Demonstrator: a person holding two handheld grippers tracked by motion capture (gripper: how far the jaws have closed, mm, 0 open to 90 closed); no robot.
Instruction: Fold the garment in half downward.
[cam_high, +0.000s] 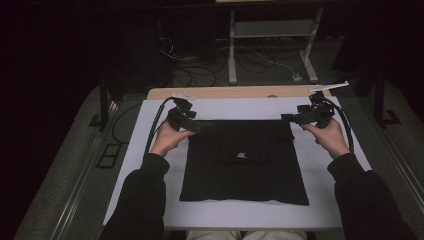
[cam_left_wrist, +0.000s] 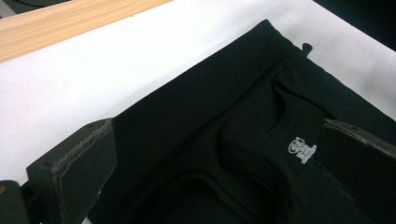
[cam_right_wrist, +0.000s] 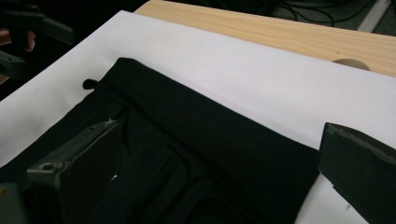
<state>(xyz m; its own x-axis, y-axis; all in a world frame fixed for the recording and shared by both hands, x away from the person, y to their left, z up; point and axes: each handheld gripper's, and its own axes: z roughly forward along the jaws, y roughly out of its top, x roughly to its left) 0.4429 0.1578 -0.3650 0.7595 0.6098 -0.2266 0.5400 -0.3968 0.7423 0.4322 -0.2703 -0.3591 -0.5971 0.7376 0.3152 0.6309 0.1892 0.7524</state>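
Both sleeves of the person come in from the near edge of the worktop (cam_high: 150, 210). Left tool (cam_high: 202, 126) is released, its jaws stand wide apart and nothing is between them; it hovers at the far left corner of the black shirt (cam_high: 244, 160). Right tool (cam_high: 286, 118) is released too, empty, just at the far right corner of the shirt. This shirt lies folded and flat on the white sheet (cam_high: 235, 107), its small white label facing up.
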